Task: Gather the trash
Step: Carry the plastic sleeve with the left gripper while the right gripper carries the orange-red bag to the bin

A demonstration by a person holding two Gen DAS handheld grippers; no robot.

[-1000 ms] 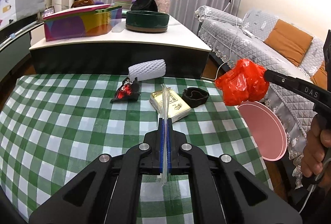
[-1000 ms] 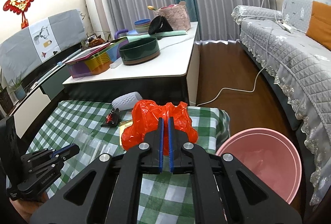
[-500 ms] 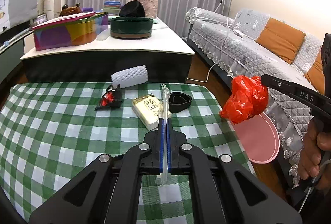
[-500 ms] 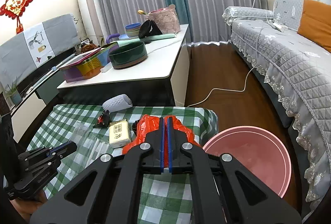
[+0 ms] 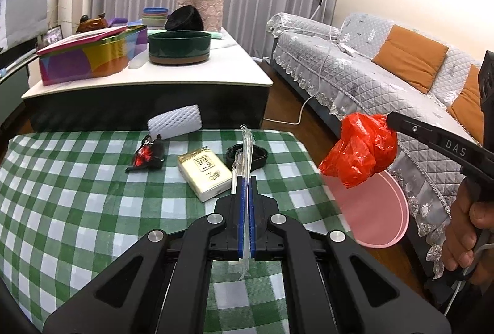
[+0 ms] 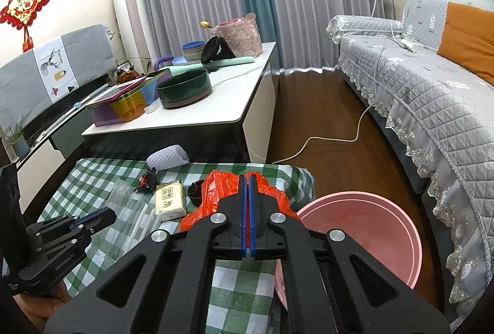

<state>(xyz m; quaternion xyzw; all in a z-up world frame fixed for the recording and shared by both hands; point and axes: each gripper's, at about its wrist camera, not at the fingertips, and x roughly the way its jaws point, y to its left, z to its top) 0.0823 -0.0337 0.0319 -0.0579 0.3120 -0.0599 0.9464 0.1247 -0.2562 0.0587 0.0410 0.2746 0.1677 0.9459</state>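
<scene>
Foam sleeve [image 5: 174,121], wrapper [image 5: 146,153], box [image 5: 205,173] on tablecloth [image 5: 61,195]

In the left wrist view, the near part of the pink basin [image 5: 373,210] is hidden behind the counter [image 5: 77,210] edge and the red plastic bag [image 5: 361,155]. The print on the yellow packet [image 5: 205,172] cannot be read.

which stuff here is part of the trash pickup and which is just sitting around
Part of the job:
- red plastic bag, held by the right gripper
- clear wrapper, held by the left gripper
- pink basin
- black-red wrapper
- white foam sleeve
- yellow packet
- black ring

Just lying about:
- green bowl
- colourful tin
- sofa
</scene>
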